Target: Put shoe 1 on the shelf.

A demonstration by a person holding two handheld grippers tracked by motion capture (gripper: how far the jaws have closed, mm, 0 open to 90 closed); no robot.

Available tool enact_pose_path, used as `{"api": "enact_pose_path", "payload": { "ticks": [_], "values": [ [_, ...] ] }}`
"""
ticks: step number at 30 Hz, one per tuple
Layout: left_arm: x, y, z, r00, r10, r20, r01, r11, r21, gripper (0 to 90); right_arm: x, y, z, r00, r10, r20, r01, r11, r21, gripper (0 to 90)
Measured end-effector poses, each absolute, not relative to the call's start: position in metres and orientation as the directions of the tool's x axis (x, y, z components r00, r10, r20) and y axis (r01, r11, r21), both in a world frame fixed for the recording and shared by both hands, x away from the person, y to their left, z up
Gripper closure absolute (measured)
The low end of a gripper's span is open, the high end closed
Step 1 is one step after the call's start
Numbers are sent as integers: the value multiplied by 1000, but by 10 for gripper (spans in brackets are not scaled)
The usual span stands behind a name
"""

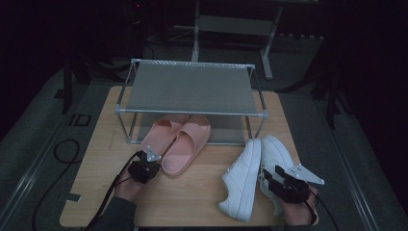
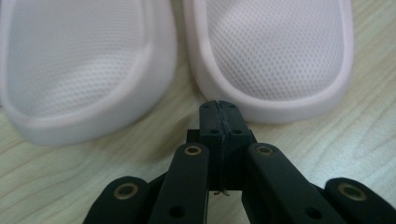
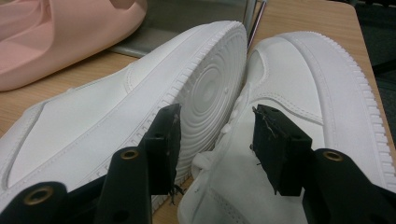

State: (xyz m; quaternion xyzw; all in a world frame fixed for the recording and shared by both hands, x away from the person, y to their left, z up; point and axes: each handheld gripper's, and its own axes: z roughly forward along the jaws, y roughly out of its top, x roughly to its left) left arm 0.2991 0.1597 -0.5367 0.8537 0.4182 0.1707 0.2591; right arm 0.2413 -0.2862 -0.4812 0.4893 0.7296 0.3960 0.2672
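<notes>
- Pale wood table (image 1: 192, 192) under dim light, holding a metal shoe rack (image 1: 191, 89) at the far middle.
- Two pink slippers (image 1: 177, 138) lie side by side, toes tucked under the rack's lower shelf, heels toward the near edge.
- The left gripper (image 1: 144, 166) sits just at the slipper heels; in the left gripper view its jaws are pressed together with nothing between them, tips just short of the right slipper's heel (image 2: 275, 56).
- Two white sneakers (image 1: 255, 175) lie at the near right, the left one tipped on its side so its sole (image 3: 210, 98) rests against the upright one.
- The right gripper (image 1: 284, 180) holds its jaws apart around the upright sneaker's collar, by the tipped one's sole; neither pad visibly presses yet.
- Risk: closing there could pinch both sneakers or catch loose laces, dragging the pair together.
- Risk: the empty left jaws could nudge a slipper deeper under the shelf instead of grasping it.
- In the way: the rack's front posts and low shelf bar.
</notes>
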Motion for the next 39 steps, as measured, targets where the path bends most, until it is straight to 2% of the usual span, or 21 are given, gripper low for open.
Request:
{"api": "enact_pose_path", "payload": {
  "ticks": [10,27,39],
  "values": [
    [291,146,-538,638,768,57,608,-548,575,895,242,-285,-481,-379,925,-3,502,208,839,511],
    [286,102,-536,745,667,29,531,-619,579,894,242,-285,-481,-380,925,-3,502,209,839,511],
    [288,79,-533,777,629,16,500,-633,592,893,241,-286,-481,-379,925,-3,502,209,839,511]
  ]
}}
